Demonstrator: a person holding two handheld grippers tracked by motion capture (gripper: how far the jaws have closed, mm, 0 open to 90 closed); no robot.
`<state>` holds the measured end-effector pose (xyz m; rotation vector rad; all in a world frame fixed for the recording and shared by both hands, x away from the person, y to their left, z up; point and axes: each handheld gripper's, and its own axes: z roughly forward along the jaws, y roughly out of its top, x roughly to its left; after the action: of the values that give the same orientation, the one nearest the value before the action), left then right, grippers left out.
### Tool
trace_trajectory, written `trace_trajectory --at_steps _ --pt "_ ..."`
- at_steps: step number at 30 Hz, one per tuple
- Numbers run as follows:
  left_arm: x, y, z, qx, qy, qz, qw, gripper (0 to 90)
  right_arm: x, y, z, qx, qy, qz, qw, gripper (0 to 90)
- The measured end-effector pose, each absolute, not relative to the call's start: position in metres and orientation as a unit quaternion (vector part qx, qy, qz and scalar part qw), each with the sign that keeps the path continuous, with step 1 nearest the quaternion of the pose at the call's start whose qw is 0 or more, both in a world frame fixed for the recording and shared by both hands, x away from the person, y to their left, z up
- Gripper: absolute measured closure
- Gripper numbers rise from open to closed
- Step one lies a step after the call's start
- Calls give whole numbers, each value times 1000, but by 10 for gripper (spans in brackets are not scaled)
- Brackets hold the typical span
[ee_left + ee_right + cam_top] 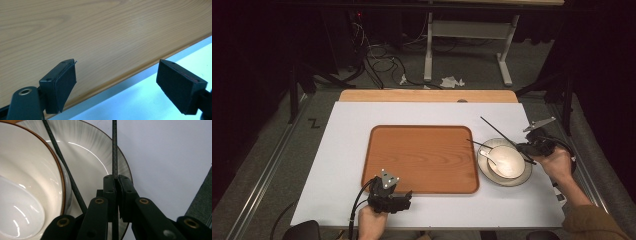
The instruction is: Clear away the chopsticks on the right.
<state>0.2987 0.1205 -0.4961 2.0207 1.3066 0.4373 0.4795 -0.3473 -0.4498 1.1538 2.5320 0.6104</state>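
Chopstick (pixel 114 150) clamped in right gripper (pixel 117 185) | over plate (pixel 100 152) rim

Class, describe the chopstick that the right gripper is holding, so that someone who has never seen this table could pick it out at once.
Start at the wooden tray on the white table; to its right, a bowl with a spoon sits on a plate. Two dark chopsticks are there. One rests across the dishes; yours is the chopstick clamped in the right gripper, slanting away over the plate's rim.
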Motion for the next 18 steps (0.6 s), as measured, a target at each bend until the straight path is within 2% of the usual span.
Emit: trace_trajectory --at_steps 9,18 --pt "305 112 -495 790 482 161 344 165 461 -344 -431 404 866 253 150 866" --pt "320 93 -495 811 447 147 349 165 425 -335 -412 408 852 276 179 867"
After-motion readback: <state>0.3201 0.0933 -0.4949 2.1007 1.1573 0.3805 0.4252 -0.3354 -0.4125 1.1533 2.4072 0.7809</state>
